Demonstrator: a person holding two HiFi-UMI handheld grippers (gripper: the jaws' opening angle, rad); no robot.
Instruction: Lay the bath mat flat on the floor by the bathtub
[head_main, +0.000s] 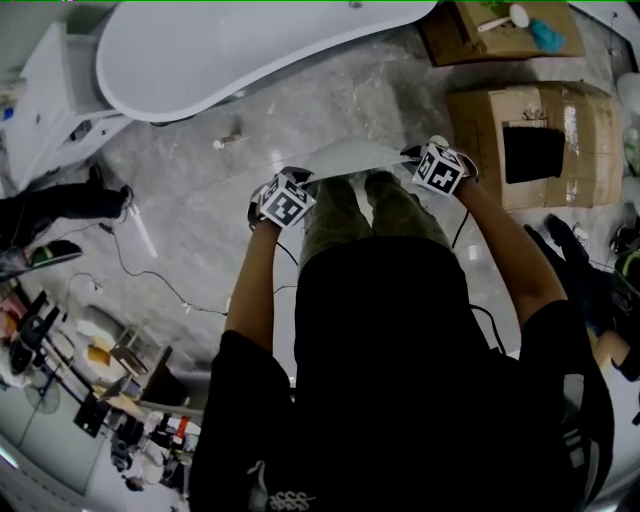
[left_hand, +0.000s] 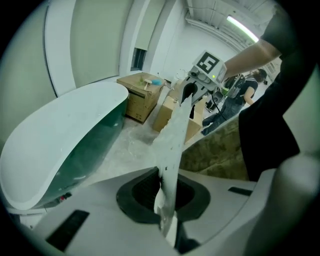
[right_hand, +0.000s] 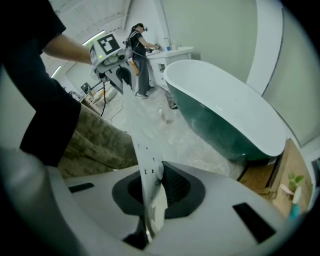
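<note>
Fingers of left gripper (head_main: 297, 183) and right gripper (head_main: 415, 157) are both clamped on opposite ends of the white bath mat (head_main: 347, 157). Mat spans taut between them at frame centre, off the marble floor (head_main: 330, 100), in front of the person's legs. Bathtub (head_main: 230, 50) is upper left, near. My read: pickup and spread done. Left to do: lower, lay flat beside tub, release.

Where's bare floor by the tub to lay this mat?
Bare floor runs between the bathtub and the held mat, bordered by a small bottle on the left and a cardboard box on the right. The lower left is crowded with cables and clutter.
</note>
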